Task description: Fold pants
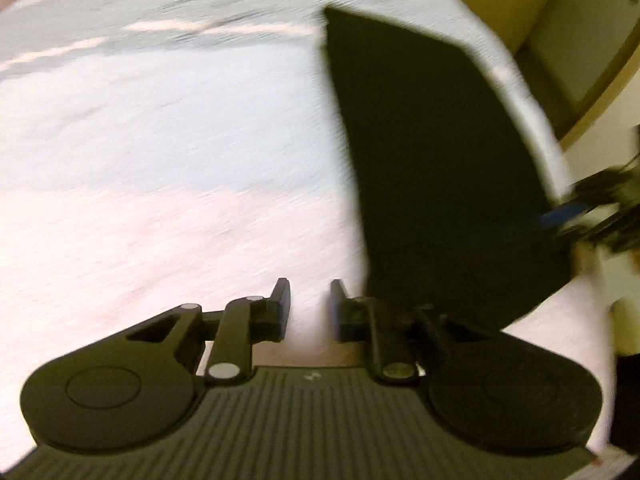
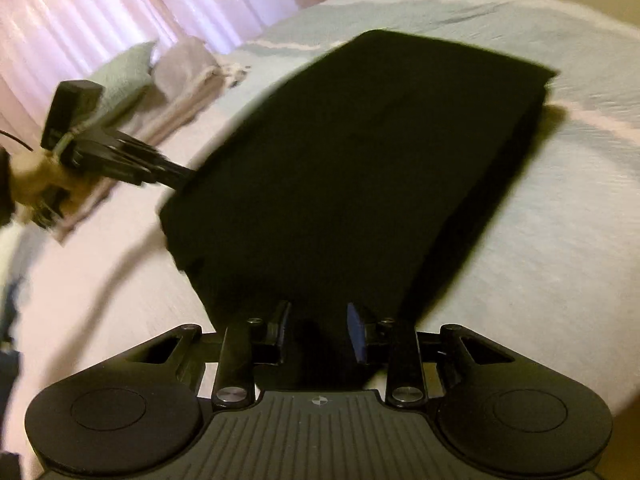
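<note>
Both views are smeared by motion blur. The black pants show no seams or waistband, so their folds cannot be read. In the right wrist view the left gripper tip vanishes at the pants' edge, its jaws unreadable. The right gripper base hides the pants' near edge. The bed runs off frame.

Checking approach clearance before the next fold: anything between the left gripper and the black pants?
Nothing visible. The left gripper has open jaws over bare bedsheet, with the pants just to its right. The right wrist view shows it at the pants' left edge; contact is too blurred to tell.
</note>
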{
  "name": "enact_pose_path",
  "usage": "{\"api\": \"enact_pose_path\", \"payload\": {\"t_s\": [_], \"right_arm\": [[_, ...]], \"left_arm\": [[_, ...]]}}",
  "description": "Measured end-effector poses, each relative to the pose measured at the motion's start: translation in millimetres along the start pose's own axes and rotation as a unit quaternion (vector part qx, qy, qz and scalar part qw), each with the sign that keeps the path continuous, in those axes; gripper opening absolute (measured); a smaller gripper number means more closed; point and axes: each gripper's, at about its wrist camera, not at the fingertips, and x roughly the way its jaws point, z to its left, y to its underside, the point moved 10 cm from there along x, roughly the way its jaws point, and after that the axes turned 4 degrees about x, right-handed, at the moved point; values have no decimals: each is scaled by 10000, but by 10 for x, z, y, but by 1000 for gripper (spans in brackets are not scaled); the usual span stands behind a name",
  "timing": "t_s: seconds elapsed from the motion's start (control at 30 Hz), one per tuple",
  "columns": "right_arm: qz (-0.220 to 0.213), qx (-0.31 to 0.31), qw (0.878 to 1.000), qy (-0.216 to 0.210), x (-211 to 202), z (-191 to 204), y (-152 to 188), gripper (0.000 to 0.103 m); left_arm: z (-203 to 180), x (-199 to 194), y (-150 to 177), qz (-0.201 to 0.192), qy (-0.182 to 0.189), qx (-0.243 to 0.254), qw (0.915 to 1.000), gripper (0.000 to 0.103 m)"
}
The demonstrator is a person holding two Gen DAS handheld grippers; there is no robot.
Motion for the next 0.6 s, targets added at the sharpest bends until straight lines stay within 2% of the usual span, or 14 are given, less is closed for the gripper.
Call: {"api": "enact_pose_path", "payload": {"t_s": [0.07,0.13,0.2,0.27,0.3,0.33,0.37,0.43,0.53,0.57,0.6], "right_arm": [[-92,-213,9990,391,-145,150,77,32],[-220,-583,9961,618,-245,379,168,48],[-284,-1100,9903,801,-261,656,276,50],[-266,-1590,9814,1041,-187,863,362,50],[-252,-1850,9753,1183,-147,920,404,50],[-253,-2061,9697,1288,-90,982,432,50],[-267,-2252,9636,1419,-26,1029,445,50],[-186,-2631,9513,1598,170,1069,506,50],[-17,-3209,9295,1817,441,1050,610,50],[6,-3457,9187,1911,527,1051,638,50],[4,-3706,9070,1998,591,1040,658,50]], "left_arm": [[31,-229,75,-166,-244,275,9992,14],[-154,-470,111,-367,-315,795,9957,14],[-476,-647,179,-533,-520,1761,9816,27],[-816,-683,304,-615,-709,2832,9545,38],[-1041,-645,411,-613,-858,3494,9310,38],[-1199,-584,515,-591,-953,4130,9038,40],[-1331,-491,627,-605,-1162,4843,8650,43],[-1450,-297,759,-633,-1545,5718,8032,44],[-1470,-48,823,-774,-1962,6382,7404,44],[-1444,45,830,-798,-2103,6593,7174,44],[-1429,98,812,-898,-2248,6720,6999,45]]}}
